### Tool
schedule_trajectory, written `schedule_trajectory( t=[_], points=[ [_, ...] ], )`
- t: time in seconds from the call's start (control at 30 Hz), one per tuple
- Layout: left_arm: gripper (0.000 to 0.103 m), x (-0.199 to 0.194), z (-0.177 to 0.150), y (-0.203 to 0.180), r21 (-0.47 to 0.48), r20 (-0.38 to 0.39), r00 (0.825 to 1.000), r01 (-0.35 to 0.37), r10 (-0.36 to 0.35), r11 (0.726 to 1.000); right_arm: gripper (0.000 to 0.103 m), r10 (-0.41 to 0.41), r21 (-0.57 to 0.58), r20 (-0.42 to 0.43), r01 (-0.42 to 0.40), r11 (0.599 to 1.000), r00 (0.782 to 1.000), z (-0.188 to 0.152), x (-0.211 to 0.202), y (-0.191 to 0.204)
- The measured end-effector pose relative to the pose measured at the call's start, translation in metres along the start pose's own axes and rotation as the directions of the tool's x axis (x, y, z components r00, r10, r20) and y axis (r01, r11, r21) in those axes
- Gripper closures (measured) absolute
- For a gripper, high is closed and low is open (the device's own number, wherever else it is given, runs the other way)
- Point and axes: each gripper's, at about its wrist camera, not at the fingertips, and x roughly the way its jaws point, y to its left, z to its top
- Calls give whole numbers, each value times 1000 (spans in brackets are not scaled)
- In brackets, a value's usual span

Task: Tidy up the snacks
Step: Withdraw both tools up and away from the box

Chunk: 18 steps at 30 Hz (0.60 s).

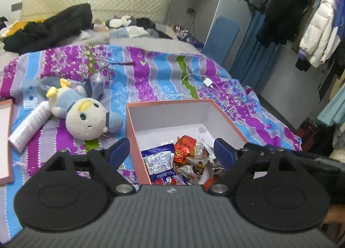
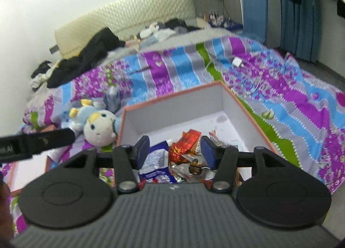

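Note:
A pink box point(image 1: 130, 131) with a white inside stands open on the striped bedspread; it also shows in the right wrist view point(image 2: 237, 97). Several snack packets lie in its near part: a blue-white packet point(image 1: 158, 159), a red-gold packet point(image 1: 184, 148) and silvery ones point(image 1: 194, 167). The same blue-white packet point(image 2: 154, 161) and red-gold packet point(image 2: 183, 143) show in the right wrist view. My left gripper point(image 1: 171, 151) is open and empty above the box's near edge. My right gripper point(image 2: 175, 151) is open and empty over the snacks.
A plush doll point(image 1: 86, 116) and a white tube point(image 1: 30, 127) lie left of the box. The box lid point(image 1: 5, 140) lies at far left. A white charger and cable point(image 1: 208, 82) lie behind the box. Dark clothes point(image 1: 49, 28) are piled by the headboard. Coats point(image 1: 317, 32) hang at right.

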Motion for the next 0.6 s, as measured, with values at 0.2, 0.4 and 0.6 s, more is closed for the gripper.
schedule_trajectory(
  t=[0.2,0.4,0.6],
  points=[
    [15,-59,-18,-8,12,46,999,-13,13,1000,48,4,-4,53,-4,1000,999,-12,-53,12],
    [15,-105,-38,-13,33,74,997,1,-3,999,48,-9,-2,90,9,1000,996,-32,-96,22],
    [15,-142,-65,-19,38,88,996,5,-8,999,48,-13,3,107,13,1000,994,-54,-131,30]
  ],
)
